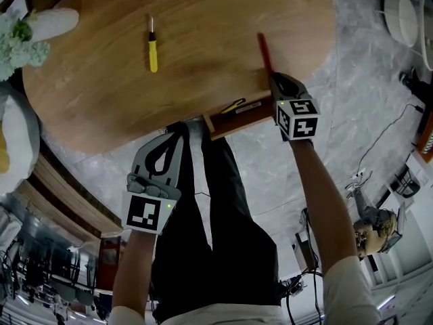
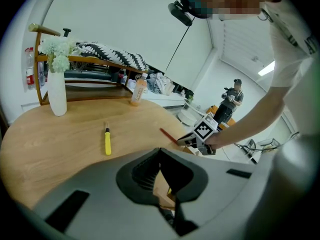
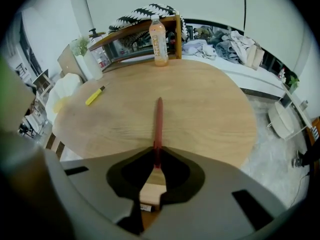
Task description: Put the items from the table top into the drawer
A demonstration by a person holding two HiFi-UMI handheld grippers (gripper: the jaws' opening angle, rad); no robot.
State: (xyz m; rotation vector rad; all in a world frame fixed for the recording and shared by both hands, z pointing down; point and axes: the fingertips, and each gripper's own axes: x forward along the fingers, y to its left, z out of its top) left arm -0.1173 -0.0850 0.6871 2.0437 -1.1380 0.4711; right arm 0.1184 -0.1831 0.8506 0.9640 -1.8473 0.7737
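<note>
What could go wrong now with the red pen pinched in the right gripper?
The red pen is gripped by one end in the right gripper, and its length reaches over the table; lowered, it may catch the rim and twist loose. The open drawer looks narrow, so it might miss.

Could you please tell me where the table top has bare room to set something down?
Bare wood lies between the yellow screwdriver and the red stick, and from the stick to the table's right rim. Crowded: around the open drawer.
</note>
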